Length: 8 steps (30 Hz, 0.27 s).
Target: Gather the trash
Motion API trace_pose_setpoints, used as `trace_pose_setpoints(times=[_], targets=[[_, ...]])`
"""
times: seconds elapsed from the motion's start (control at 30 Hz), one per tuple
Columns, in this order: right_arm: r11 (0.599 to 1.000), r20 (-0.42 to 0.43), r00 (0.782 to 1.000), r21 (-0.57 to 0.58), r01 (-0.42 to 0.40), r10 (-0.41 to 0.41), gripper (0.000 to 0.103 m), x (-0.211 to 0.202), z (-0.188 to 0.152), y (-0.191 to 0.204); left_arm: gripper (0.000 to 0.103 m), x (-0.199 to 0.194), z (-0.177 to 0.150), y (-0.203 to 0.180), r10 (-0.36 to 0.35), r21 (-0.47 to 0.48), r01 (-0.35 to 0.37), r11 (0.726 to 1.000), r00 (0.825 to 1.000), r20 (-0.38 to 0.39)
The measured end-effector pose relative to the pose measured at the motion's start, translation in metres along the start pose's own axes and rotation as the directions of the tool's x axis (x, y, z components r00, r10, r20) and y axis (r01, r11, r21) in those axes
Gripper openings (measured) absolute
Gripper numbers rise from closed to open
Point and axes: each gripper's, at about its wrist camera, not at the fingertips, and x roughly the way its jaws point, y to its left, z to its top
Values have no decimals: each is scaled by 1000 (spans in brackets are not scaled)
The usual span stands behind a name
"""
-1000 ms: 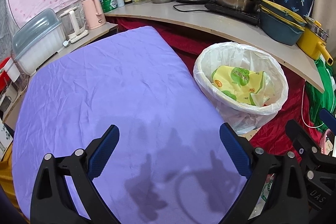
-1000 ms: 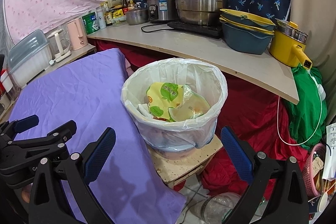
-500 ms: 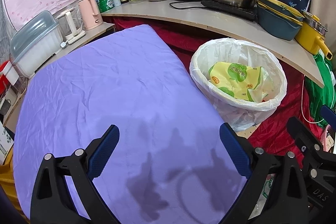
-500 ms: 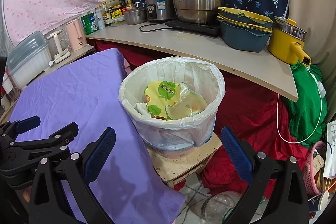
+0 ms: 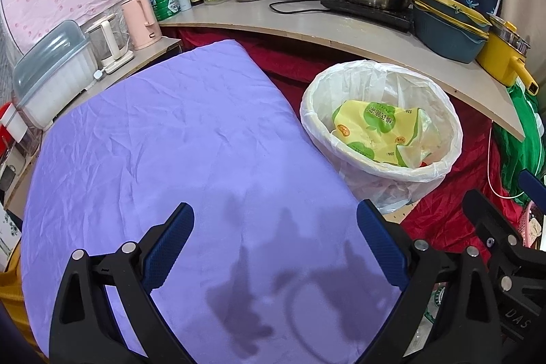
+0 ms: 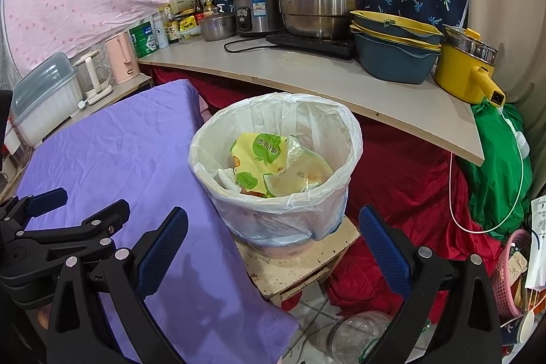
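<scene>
**Both hands free, bin loaded**

My left hand-held gripper (image 5: 274,239) hangs wide open and empty over the purple tabletop (image 5: 163,139). Right of it, the yellow-green wrapper (image 6: 261,161) lies inside the lined trash bin (image 6: 273,210). My right hand-held gripper (image 6: 273,241) gapes empty too.

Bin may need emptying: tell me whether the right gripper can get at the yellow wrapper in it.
Probably yes. The right gripper is open and empty, the bin has no lid, and the yellow wrapper lies on top.
</scene>
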Motion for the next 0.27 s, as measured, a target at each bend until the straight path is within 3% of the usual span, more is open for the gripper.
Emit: trace_pose_setpoints(times=[0.27], targets=[[1000,-5,1000,0,-3,3,96,3,2,-2,92,5,3,1,0,-7,0,1000,1000,-6]])
